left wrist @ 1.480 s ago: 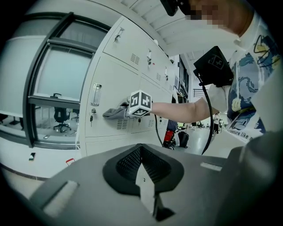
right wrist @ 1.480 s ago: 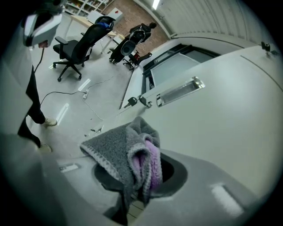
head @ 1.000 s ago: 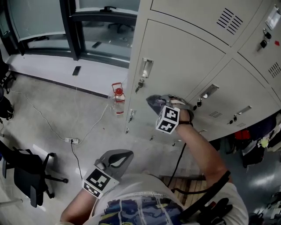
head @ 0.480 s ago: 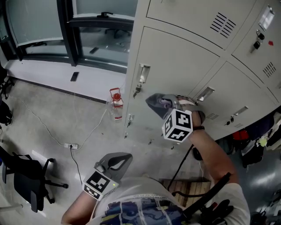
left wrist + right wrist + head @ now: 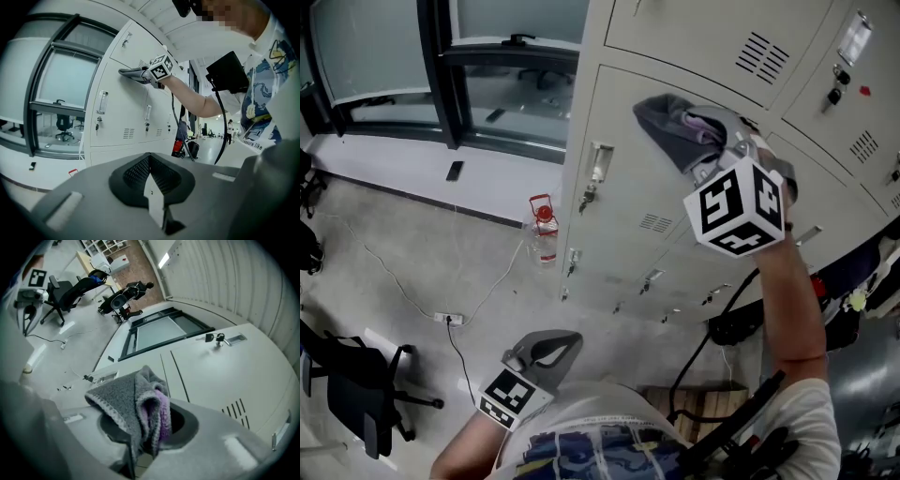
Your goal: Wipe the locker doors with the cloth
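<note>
A grey cloth with a purple inner side (image 5: 670,122) is clamped in my right gripper (image 5: 712,155), which is shut on it and raised against the upper part of a pale locker door (image 5: 628,178). In the right gripper view the folded cloth (image 5: 140,404) sticks out of the jaws toward the door (image 5: 220,376). My left gripper (image 5: 546,345) hangs low near the person's body, away from the lockers. In its own view my left gripper (image 5: 150,187) is shut with nothing in it. That view also shows the cloth (image 5: 133,73) on the door.
A red-capped water bottle (image 5: 544,230) stands on the floor by the locker's left corner. A power strip with its cable (image 5: 448,319) lies on the floor, and a black office chair (image 5: 356,394) is at the left. A glass wall (image 5: 384,56) is behind, with bags (image 5: 862,291) at the right.
My right gripper has carried the cloth up the locker door, from near the latches to the door's top. The left gripper has stayed in place.
</note>
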Demonstrator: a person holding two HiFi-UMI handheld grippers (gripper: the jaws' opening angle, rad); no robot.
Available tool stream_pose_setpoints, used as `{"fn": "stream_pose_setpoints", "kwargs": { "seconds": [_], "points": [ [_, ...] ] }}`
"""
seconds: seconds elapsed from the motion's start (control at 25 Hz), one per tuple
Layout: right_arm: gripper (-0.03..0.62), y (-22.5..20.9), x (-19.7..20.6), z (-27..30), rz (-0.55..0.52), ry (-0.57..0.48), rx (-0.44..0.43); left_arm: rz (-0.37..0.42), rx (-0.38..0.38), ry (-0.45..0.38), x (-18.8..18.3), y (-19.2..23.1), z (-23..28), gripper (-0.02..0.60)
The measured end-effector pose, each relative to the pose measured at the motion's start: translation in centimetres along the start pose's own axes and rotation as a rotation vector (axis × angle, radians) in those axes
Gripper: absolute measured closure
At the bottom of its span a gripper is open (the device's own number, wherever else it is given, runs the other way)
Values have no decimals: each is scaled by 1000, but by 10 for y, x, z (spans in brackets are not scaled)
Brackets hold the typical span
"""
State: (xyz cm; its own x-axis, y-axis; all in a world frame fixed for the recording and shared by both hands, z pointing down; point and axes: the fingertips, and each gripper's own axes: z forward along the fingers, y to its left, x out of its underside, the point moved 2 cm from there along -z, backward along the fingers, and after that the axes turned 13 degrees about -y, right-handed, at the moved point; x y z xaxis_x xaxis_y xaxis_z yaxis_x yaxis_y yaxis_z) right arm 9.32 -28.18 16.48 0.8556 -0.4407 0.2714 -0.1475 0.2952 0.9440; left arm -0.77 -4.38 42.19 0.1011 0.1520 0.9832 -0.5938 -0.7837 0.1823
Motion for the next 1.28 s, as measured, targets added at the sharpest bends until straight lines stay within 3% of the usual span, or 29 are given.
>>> {"fn": "stream_pose_setpoints", "kwargs": {
  "seconds": [0.32, 1.28],
  "points": [
    [503, 5, 15, 19, 14, 42, -10, 5, -22, 2, 0, 4, -6, 578],
    [505, 190, 60, 68, 49, 129, -332, -1, -37, 13, 3, 7, -10, 578]
  ]
}}
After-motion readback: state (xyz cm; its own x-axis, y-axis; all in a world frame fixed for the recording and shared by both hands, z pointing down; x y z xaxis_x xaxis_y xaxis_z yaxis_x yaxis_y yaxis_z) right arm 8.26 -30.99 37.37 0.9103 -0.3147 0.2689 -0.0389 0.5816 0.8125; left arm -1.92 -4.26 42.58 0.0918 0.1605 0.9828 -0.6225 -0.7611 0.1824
